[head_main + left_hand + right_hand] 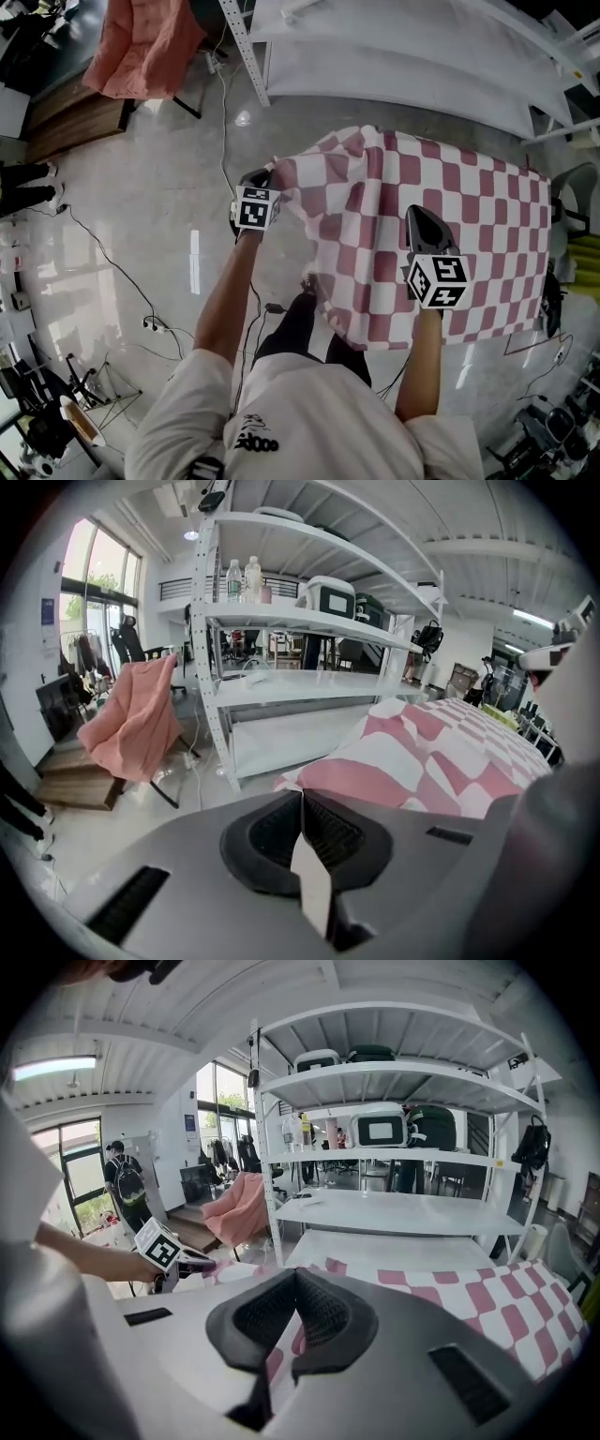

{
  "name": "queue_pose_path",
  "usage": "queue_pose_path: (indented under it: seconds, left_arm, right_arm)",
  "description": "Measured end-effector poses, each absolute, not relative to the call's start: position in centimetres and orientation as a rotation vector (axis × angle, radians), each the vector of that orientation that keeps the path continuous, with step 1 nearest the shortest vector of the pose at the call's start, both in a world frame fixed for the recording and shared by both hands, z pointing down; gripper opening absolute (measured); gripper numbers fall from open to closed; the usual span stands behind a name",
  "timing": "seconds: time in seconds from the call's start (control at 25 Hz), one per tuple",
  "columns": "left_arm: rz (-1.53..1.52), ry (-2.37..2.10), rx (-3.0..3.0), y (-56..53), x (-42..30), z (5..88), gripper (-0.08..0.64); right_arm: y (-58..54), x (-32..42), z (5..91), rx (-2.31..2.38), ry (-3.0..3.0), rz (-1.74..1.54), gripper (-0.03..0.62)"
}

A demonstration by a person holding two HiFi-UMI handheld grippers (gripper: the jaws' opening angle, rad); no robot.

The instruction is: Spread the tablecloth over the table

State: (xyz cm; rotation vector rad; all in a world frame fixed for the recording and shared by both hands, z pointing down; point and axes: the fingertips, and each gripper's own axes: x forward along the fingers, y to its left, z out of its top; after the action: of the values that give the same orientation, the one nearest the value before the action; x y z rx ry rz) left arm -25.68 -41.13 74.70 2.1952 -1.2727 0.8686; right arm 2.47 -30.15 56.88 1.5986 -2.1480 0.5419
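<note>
A pink-and-white checked tablecloth (441, 197) lies draped over the table, with its near edge hanging down and its left part bunched in folds. My left gripper (260, 178) is shut on the cloth's left corner, held out past the table's left end. A strip of the cloth (309, 874) shows between its closed jaws in the left gripper view. My right gripper (418, 216) is over the near part of the cloth and shut on it. A checked fold (281, 1354) runs between its closed jaws. The right gripper view also shows the left gripper (199, 1262).
A white metal shelving unit (394, 47) stands just beyond the table. A salmon cloth hangs over a chair (141, 47) at the far left. Cables and a power strip (150, 323) trail over the glossy floor on the left. The person's legs (300, 328) are by the table's near-left corner.
</note>
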Motion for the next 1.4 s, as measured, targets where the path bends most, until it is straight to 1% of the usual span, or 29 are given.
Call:
queue_pose_path:
  seconds: [0.28, 0.52, 0.56, 0.68, 0.84, 0.96, 1.08, 1.24, 1.4]
  left_arm:
    - [0.937, -1.346, 2.096, -42.0, -32.3, 78.7, 0.029]
    - [0.972, -1.311, 2.107, -42.1, -32.8, 79.6, 0.031]
    - [0.987, -1.293, 2.092, -41.8, -32.7, 80.1, 0.040]
    - [1.040, -1.255, 2.043, -40.7, -32.8, 81.4, 0.128]
    - [1.062, -1.273, 2.020, -40.0, -33.1, 81.6, 0.181]
    - [1.042, -1.277, 2.052, -40.1, -32.2, 80.2, 0.169]
    - [0.983, -1.252, 2.117, -40.5, -30.1, 77.8, 0.133]
    - [0.885, -1.187, 2.230, -40.5, -25.4, 73.2, 0.055]
    - [0.792, -1.122, 2.377, -39.6, -20.2, 67.2, 0.037]
  right_arm:
    - [-31.6, -0.1, 58.6, 1.555, -2.138, 0.545, 0.015]
    - [-31.9, -1.1, 58.8, 1.528, -2.130, 0.534, 0.015]
    - [-31.9, -1.2, 58.7, 1.525, -2.130, 0.530, 0.015]
    - [-31.8, -1.2, 58.3, 1.520, -2.130, 0.515, 0.015]
    - [-31.6, -0.4, 57.5, 1.531, -2.132, 0.497, 0.015]
    - [-31.0, 0.3, 56.6, 1.551, -2.132, 0.486, 0.015]
    - [-30.4, 1.1, 55.4, 1.583, -2.135, 0.475, 0.015]
    - [-29.3, 2.8, 53.2, 1.634, -2.132, 0.444, 0.015]
    - [-27.8, 5.5, 49.9, 1.700, -2.122, 0.380, 0.015]
